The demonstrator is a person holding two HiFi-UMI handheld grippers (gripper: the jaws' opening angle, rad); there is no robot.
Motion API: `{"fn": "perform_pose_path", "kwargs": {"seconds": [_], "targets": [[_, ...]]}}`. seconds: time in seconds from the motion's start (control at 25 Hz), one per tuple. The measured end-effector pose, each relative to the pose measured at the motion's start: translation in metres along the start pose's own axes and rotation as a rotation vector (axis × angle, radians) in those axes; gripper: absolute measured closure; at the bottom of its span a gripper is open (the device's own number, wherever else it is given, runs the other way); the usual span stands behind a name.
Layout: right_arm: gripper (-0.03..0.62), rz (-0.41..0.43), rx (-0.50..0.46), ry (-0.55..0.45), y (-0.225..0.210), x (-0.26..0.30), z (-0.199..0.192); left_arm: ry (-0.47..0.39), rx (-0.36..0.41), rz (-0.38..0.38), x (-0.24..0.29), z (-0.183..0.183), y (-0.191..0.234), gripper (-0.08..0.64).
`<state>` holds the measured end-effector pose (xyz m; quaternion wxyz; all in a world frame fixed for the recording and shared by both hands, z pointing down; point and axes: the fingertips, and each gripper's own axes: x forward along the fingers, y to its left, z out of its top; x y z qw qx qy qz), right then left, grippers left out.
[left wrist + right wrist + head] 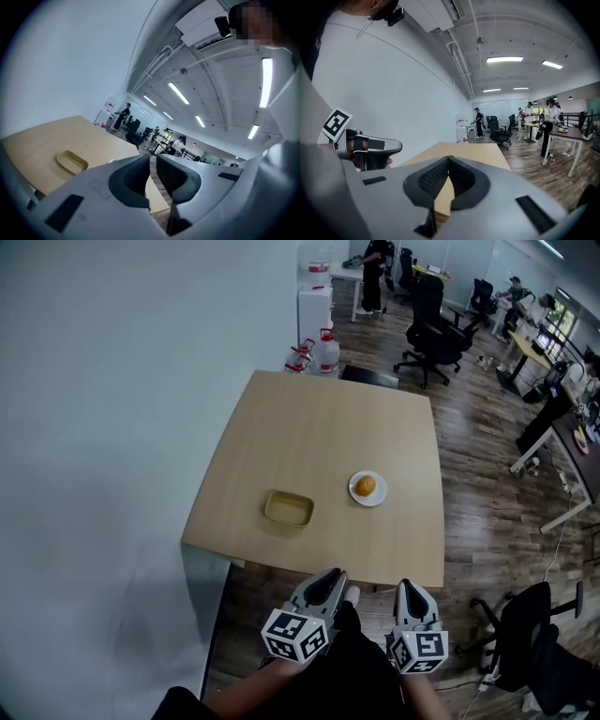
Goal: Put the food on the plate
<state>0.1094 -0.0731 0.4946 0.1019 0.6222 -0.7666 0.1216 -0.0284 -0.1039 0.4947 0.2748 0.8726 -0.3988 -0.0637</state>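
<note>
A round orange piece of food [366, 486] lies on a small white plate [378, 499] right of centre on the wooden table [319, 427]. To its left sits an empty shallow yellow tray [273, 513], also seen in the left gripper view [71, 161]. Both grippers hang below the table's near edge, apart from everything on it. My left gripper [332, 577] has its jaws together [151, 159] with nothing between them. My right gripper [410, 586] is likewise shut and empty [449, 159]. The left gripper [370, 147] shows at the left of the right gripper view.
A white wall runs along the table's left side. Water jugs [323, 351] stand beyond the far edge. Office chairs [436, 329] and desks with people fill the back right. A black chair [539, 643] stands on the wood floor near my right.
</note>
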Motion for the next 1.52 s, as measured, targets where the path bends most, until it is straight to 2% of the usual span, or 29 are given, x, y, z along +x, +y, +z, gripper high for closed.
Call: {"fn": "perform_pose_path", "kwargs": {"seconds": [0.08,0.24,0.44,0.52,0.6,0.72,0.96,1.28,1.52], "targets": [[0.532,0.001,-0.017,-0.015,0.004,0.000,0.006,-0.012,0.049,0.003,-0.006,0.007,0.003,0.520],[0.532,-0.004,-0.057,-0.050,-0.003,0.002,0.022,-0.032,0.221,0.058,-0.012,0.018,0.011,0.538],[0.532,-0.030,-0.078,-0.101,-0.021,-0.003,0.042,-0.044,0.275,0.089,-0.010,0.028,0.021,0.541],[0.532,-0.041,-0.073,-0.102,-0.026,-0.003,0.044,-0.048,0.360,0.087,-0.004,0.032,0.017,0.541],[0.532,-0.064,-0.063,-0.098,-0.032,-0.005,0.043,-0.052,0.438,0.054,0.003,0.034,0.005,0.541],[0.532,-0.086,-0.049,-0.094,-0.035,-0.008,0.040,-0.052,0.428,0.004,0.008,0.034,-0.006,0.541],[0.532,-0.083,-0.059,-0.078,-0.024,-0.019,0.032,-0.016,0.346,0.015,0.002,0.024,0.000,0.541],[0.532,-0.054,-0.055,-0.062,-0.016,-0.020,0.016,0.012,0.349,0.046,-0.012,0.010,0.007,0.541],[0.532,-0.029,-0.053,-0.051,-0.008,-0.017,0.017,0.014,0.346,0.067,-0.017,0.015,0.010,0.541]]}}
